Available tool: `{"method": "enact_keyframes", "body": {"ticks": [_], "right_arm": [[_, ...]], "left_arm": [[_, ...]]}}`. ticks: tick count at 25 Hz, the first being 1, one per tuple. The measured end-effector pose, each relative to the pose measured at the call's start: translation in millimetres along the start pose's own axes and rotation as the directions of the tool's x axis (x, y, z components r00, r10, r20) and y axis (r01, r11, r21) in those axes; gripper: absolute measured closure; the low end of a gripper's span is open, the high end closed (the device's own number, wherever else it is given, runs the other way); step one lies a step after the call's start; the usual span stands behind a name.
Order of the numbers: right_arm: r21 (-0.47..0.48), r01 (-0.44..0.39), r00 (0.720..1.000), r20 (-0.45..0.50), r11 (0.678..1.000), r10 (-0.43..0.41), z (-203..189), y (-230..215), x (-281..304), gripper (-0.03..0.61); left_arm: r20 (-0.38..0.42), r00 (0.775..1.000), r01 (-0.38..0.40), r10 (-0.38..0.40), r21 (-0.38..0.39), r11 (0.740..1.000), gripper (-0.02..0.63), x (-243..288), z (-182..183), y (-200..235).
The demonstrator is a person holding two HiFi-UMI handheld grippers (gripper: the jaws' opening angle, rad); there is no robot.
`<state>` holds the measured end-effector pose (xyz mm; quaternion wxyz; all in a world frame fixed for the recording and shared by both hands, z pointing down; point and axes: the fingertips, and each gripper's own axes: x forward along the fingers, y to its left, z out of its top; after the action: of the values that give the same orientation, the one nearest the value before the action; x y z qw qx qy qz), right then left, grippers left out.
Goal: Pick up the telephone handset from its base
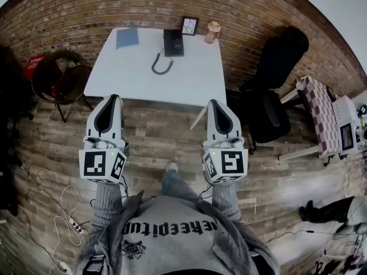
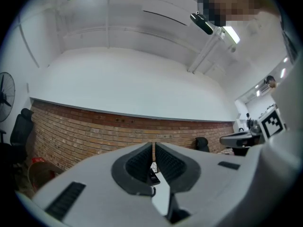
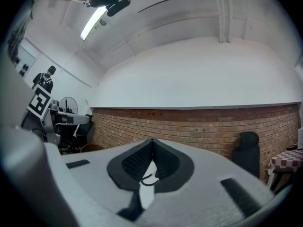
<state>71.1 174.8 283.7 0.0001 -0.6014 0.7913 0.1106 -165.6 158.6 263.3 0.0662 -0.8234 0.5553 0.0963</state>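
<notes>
A black telephone (image 1: 174, 42) with its handset on the base sits at the far edge of a white table (image 1: 143, 79), its coiled cord (image 1: 161, 66) looping toward me. My left gripper (image 1: 113, 98) and right gripper (image 1: 215, 103) hover side by side over the wooden floor, short of the table's near edge. Both are shut with nothing between the jaws. In the left gripper view the left gripper (image 2: 154, 148) shows a sliver of the phone (image 2: 154, 176) below its closed pads. Through the right gripper (image 3: 152, 143) only the cord (image 3: 147, 179) shows.
On the table lie a blue notebook (image 1: 127, 38), a framed picture (image 1: 189, 25) and a small jar (image 1: 213, 32). A black office chair (image 1: 269, 90) stands right of the table, a round chair (image 1: 60, 79) to its left. Cables (image 1: 63, 216) trail over the floor at the left.
</notes>
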Motion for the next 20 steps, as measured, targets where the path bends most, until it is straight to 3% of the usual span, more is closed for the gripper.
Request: {"method": "enact_keyframes", "body": {"ticks": [11,20], "right_arm": [[-0.021,-0.071,0.997,0.037,0.997,0.071,-1,-59,109,0.575],[0.000,-0.110,0.993,0.051,0.994,0.110,-19,-103,158,0.575]], "left_arm": [[0.020,0.999,-0.049,0.049,0.005,0.999,0.594,112,-4,7],[0.013,0.997,-0.071,0.071,0.019,0.997,0.594,172,-18,-7]]}}
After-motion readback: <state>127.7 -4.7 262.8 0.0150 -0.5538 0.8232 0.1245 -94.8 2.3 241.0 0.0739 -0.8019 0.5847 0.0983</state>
